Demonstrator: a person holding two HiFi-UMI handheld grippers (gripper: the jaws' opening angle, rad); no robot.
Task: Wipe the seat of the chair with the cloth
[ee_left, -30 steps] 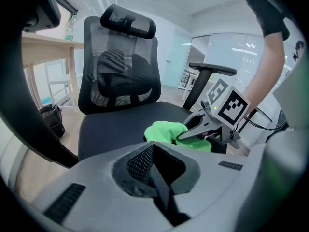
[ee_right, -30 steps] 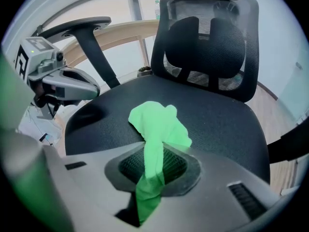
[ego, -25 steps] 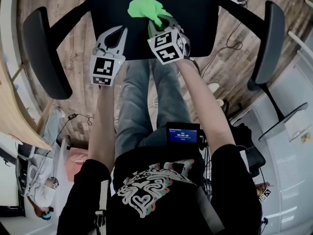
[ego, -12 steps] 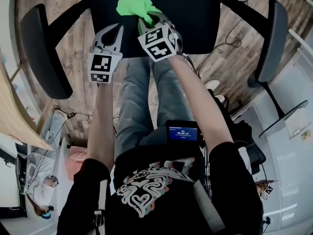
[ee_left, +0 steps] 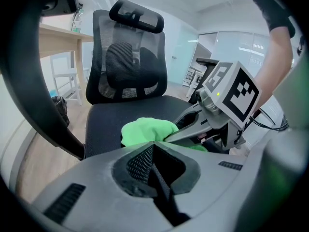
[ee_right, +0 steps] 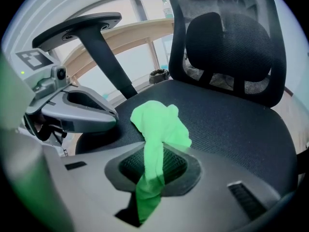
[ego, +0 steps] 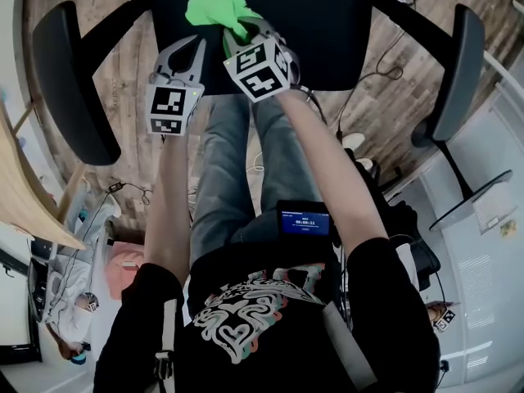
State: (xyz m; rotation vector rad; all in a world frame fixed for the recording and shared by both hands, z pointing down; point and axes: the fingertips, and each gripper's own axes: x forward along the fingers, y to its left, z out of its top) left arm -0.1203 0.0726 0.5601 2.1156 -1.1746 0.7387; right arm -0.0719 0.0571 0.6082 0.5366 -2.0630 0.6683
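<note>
A bright green cloth (ego: 214, 8) lies bunched on the black chair seat (ego: 319, 23). My right gripper (ego: 243, 33) is shut on the cloth (ee_right: 159, 129), with one end pinched between its jaws and the rest pressed on the seat (ee_right: 231, 124). My left gripper (ego: 185, 51) sits just left of it at the seat's front edge, shut with nothing in it. In the left gripper view the cloth (ee_left: 145, 131) shows beyond the closed jaws, with the right gripper (ee_left: 190, 128) beside it.
The chair has two black armrests (ego: 70, 80) (ego: 457, 64), a mesh backrest (ee_right: 227, 47) and a headrest (ee_left: 136, 16). A wooden desk (ee_left: 55, 35) stands to the left. The floor is wood planks with cables (ego: 385, 76). The person's legs (ego: 246, 170) stand before the seat.
My right gripper has dragged the green cloth leftward across the seat. The left gripper has barely moved.
</note>
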